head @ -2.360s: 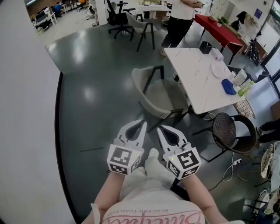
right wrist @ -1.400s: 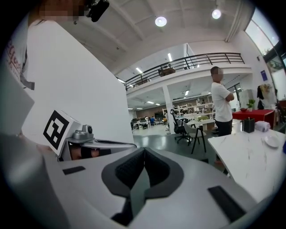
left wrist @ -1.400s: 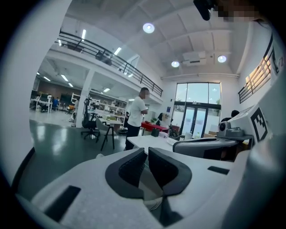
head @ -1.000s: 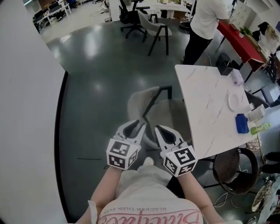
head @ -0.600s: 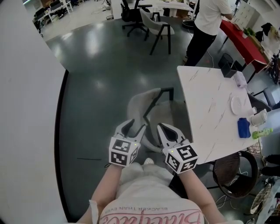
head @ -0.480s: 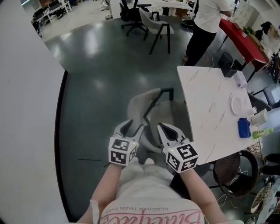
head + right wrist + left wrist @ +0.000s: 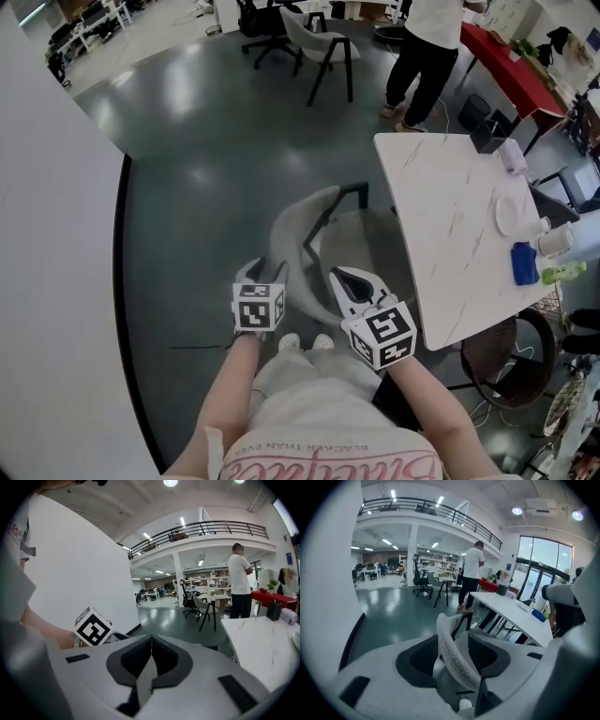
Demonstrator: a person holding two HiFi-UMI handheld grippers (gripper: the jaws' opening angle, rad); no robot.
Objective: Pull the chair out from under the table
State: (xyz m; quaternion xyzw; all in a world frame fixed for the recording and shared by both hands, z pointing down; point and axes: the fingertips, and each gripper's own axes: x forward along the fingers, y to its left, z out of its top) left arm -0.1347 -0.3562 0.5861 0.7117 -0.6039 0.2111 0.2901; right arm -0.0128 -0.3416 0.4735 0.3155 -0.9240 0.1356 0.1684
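**At the table's left edge: chair back straddled by the left jaws**

Along the left edge of the white table [image 7: 441, 216], about midway between its far and near corners, the grey chair [image 7: 349, 242] is seen with its seat partly tucked beneath the top. Its back is turned away from that edge, toward the dark floor [image 7: 197, 178].

The curved backrest rim [image 7: 298, 211] is found roughly parallel to the table's left edge. This long axis is crossed by the left gripper [image 7: 265, 272], whose jaws are spread apart with the rim running up between them. A gap is seen beside the left pad, so no firm clamp can be claimed.

The right gripper [image 7: 339, 277] is held just beside the rim's near end, on the seat side. Its jaws are pressed together with nothing between them.

The left gripper is judged the nearer, better-placed one. A closing on the rim is called for first, then a pull directed squarely away from the table's left edge.
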